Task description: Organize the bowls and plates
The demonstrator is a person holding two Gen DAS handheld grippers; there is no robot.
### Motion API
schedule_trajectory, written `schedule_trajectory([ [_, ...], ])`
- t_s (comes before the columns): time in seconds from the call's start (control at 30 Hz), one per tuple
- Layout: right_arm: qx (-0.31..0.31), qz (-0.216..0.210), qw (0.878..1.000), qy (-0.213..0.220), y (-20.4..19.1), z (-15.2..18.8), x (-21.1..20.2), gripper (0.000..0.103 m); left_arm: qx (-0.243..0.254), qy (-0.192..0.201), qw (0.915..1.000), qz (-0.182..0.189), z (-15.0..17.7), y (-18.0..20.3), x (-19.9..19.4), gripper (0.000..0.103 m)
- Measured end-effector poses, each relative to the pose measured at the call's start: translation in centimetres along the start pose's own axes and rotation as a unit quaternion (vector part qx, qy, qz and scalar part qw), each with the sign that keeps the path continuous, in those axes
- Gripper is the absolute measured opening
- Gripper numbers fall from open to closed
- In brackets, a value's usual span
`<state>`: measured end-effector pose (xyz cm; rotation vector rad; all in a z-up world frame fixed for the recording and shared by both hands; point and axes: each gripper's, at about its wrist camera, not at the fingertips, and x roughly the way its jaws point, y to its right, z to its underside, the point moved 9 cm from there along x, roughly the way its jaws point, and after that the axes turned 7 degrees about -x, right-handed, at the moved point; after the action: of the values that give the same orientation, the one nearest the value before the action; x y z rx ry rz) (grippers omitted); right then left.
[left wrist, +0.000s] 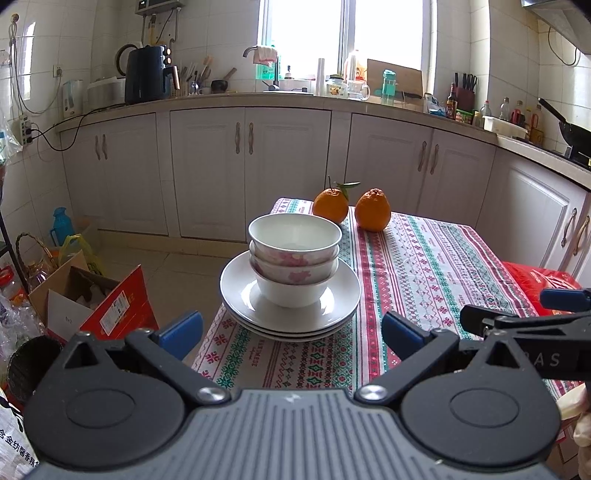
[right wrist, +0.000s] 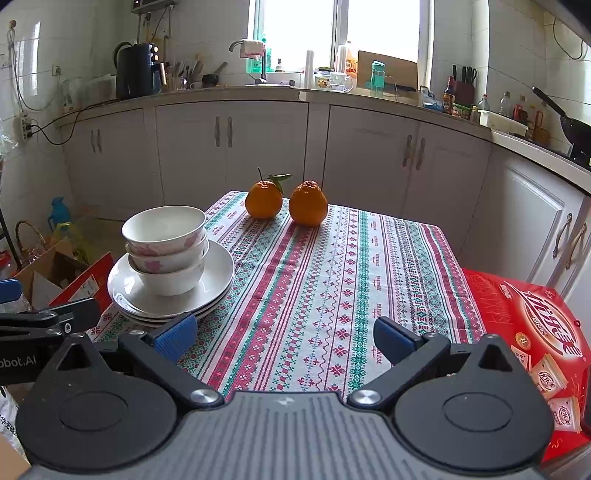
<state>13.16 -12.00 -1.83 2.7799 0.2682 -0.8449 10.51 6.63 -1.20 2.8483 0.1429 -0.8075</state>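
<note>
Kitchen seen from low over a bench (left wrist: 424, 266) draped in a striped red, green and white cloth. Near its left edge, three stacked bowls (left wrist: 294, 258), two with pink flowers, sitting in the middle of a pile of white plates (left wrist: 291, 310). Behind them, at the far end, two oranges (left wrist: 351, 208) side by side, one with a leaf. In the foreground, left tongs (left wrist: 291, 334) spread wide, blue pads apart, holding nothing, lined up with the plates. At right edge, part of the right tongs (left wrist: 528, 314). Beyond, white cabinets (left wrist: 251, 170) and a bright window (left wrist: 343, 33).
</note>
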Motion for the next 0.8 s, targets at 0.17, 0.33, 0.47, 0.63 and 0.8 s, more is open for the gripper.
schedule_trajectory([
  [0.17,0.001,0.002,1.000,0.000,0.08,0.01,0.09,0.103,-0.002,-0.002,1.0000,0.001,-0.01,0.01,0.10,0.102],
  [0.33,-0.001,0.003,1.000,0.000,0.09,-0.01,0.06,0.103,-0.002,-0.002,1.0000,0.000,0.00,-0.01,0.11,0.102],
  [0.47,-0.001,0.003,1.000,0.000,0.09,-0.02,0.05,0.103,-0.002,-0.002,1.0000,0.001,-0.02,-0.02,0.09,0.102],
  [0.63,0.000,0.003,1.000,0.001,0.06,-0.05,0.01,0.103,-0.004,-0.002,1.0000,0.001,-0.01,-0.01,0.06,0.102],
  [0.8,0.000,0.004,1.000,0.002,0.10,-0.10,0.01,0.103,-0.004,-0.001,1.0000,0.001,-0.06,0.00,0.00,0.102],
])
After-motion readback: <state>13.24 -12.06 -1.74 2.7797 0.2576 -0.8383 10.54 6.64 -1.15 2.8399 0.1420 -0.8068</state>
